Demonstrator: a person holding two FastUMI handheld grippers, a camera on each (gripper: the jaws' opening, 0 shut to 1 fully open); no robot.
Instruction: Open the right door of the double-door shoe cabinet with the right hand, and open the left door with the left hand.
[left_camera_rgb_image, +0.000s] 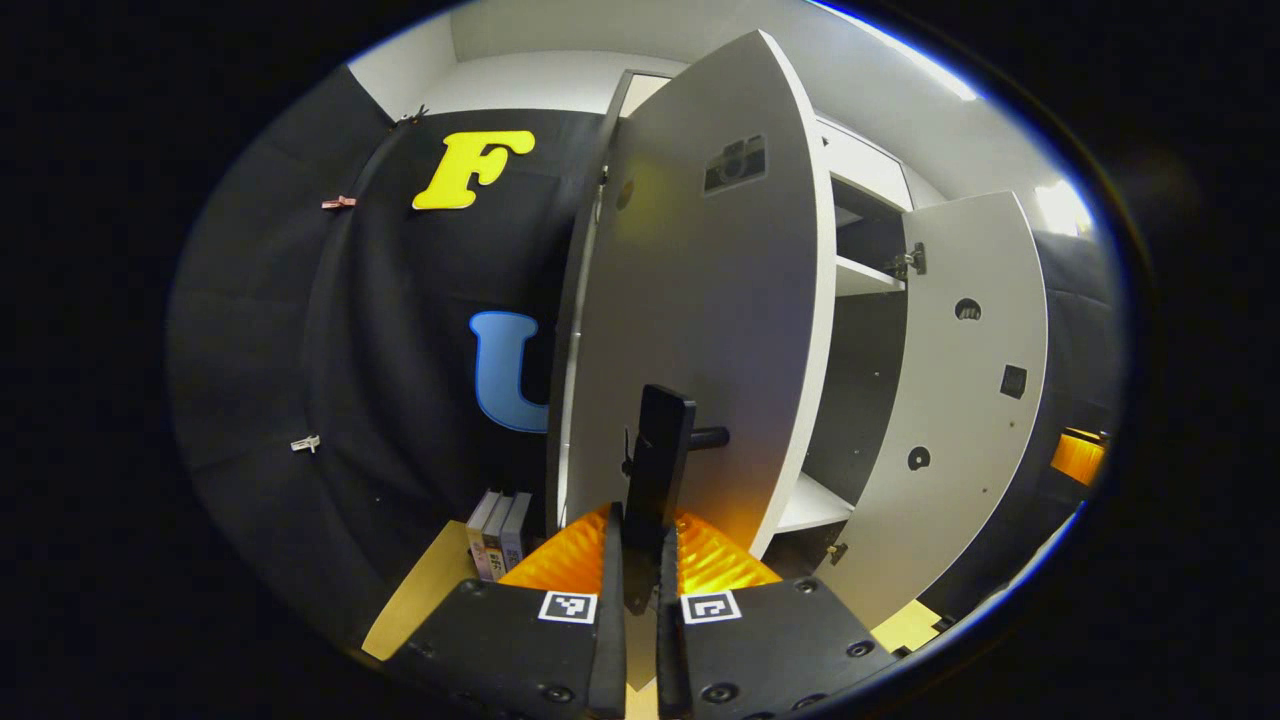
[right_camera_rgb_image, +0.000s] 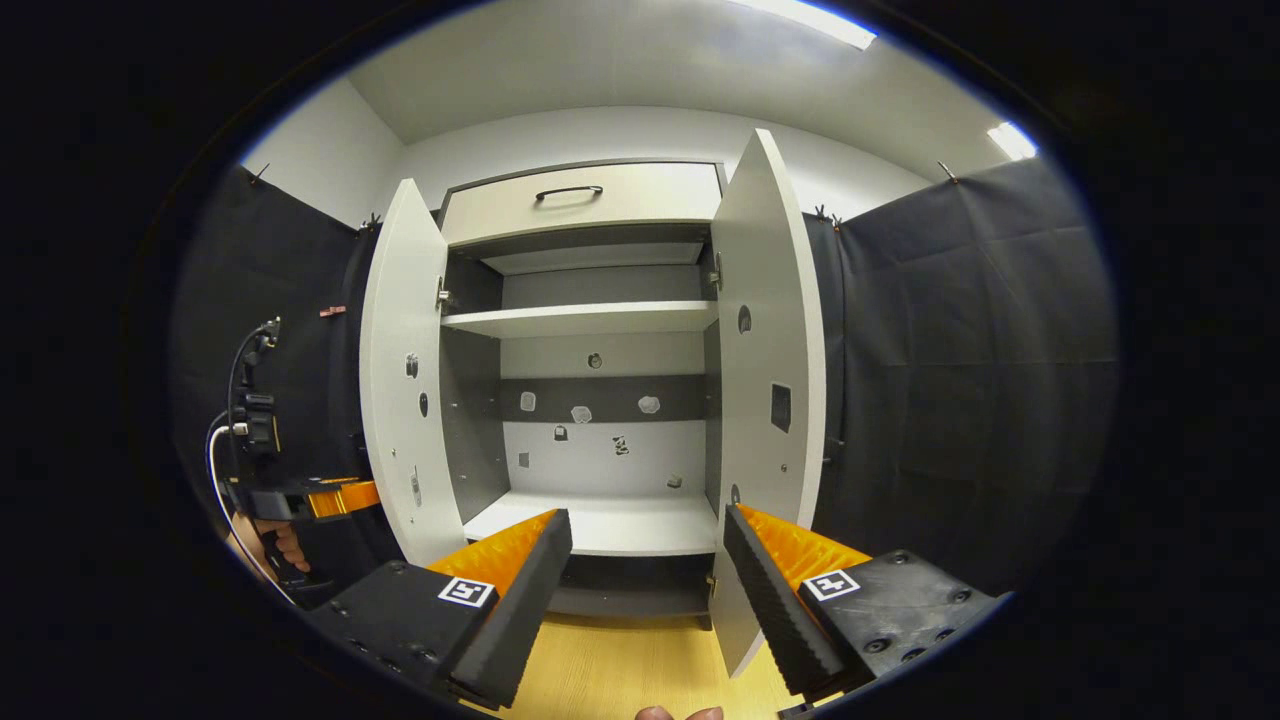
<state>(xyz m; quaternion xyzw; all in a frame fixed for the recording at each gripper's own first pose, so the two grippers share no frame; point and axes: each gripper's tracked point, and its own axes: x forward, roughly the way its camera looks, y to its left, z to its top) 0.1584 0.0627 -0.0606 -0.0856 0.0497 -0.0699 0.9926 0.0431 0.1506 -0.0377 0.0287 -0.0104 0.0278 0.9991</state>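
- In front of me stands the cabinet (right_camera_rgb_image: 590, 400), and in the right gripper view both its doors hang swung outward with the shelves bare to see.
- The right door (right_camera_rgb_image: 765, 340) is well open. My right gripper (right_camera_rgb_image: 648, 570) hovers off it with its fingers spread wide and holding nothing, so I judge that half of the job done.
- In the left gripper view my left gripper (left_camera_rgb_image: 640, 560) has its fingers drawn narrow, pinched on the dark handle (left_camera_rgb_image: 662, 460) of the left door (left_camera_rgb_image: 700, 300).
- That door stands turned well out from the cabinet front, its edge toward me, with the open interior and the right door beyond it.
- From the right gripper view I also see the left gripper (right_camera_rgb_image: 300, 495) off beside the left door, with a hand (right_camera_rgb_image: 275, 545) under it.
- My reading: both doors are open. What is left, at most, is a little more swing on the left door and letting go of the handle.
- Some books (left_camera_rgb_image: 498, 530) stand on the floor (left_camera_rgb_image: 420, 590) by the booth wall, clear of the door's path as far as I can tell.
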